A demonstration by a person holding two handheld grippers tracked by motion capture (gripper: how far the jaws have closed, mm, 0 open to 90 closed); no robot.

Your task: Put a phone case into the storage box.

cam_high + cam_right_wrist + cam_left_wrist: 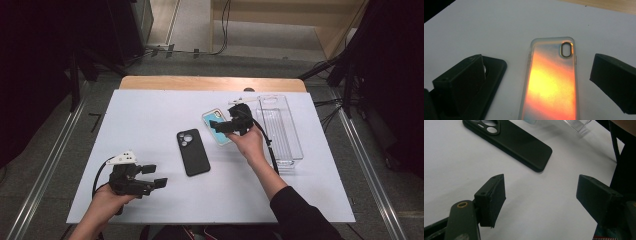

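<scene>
**High view: both tongs apart over two phone cases**

High view first, and we start at the near left corner of the counter (150, 107), where our left tongs (156, 176) hang just above the white surface, jaws well apart and holding nothing. In the left gripper view we see bare white between the two black jaws, with the black phone case (516, 141) lying flat further off, camera cutouts at its far end.

Moving rightward in the high view, that black phone case (193, 152) lies near the middle of the counter, apart from everything else. Just beyond it to the right lies the iridescent phone case (216, 126), nearer the far edge, and our right tongs (223, 126) sit directly over it. In the right gripper view the jaws stand wide apart, one to each side of the iridescent phone case (551, 82), and we cannot tell whether either jaw touches it.

Closest to the right edge stands a clear plastic tray (295, 145), lengthwise from near to far, just beside our right hand (250, 142).
</scene>
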